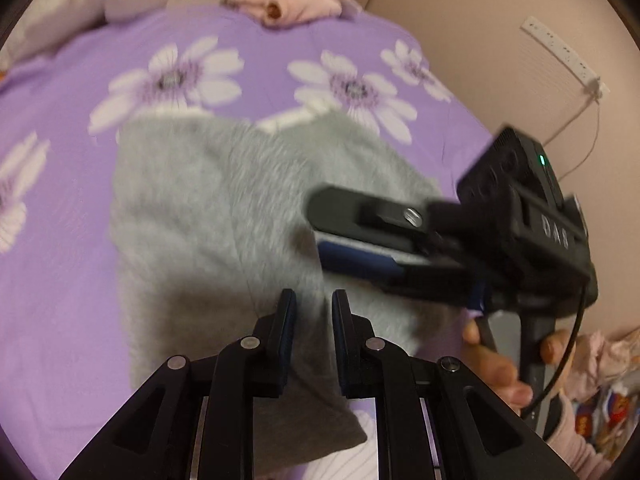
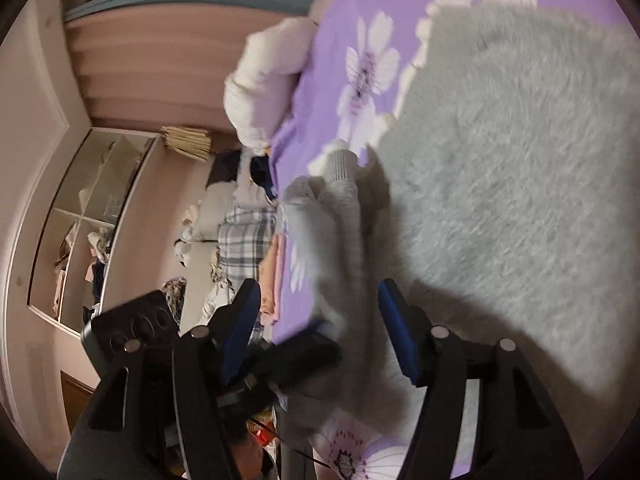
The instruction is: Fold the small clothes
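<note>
Purple flowered bedsheet (image 1: 60, 208) under fluffy grey garment (image 1: 208, 208), its fold pinched in left claw (image 1: 314, 308), right claw (image 2: 320, 304) spread beside it

A grey fluffy garment (image 1: 224, 216) is spread on a bed covered by a purple sheet with white flowers (image 1: 60, 208). A fold of it is pinched between the nearly closed fingers of the left claw (image 1: 314, 312). The right claw (image 1: 320, 224) is seen blurred from the right, above the garment, held by a hand (image 1: 504, 364). Pink clothes (image 1: 288, 4) are piled at the far edge.
</note>
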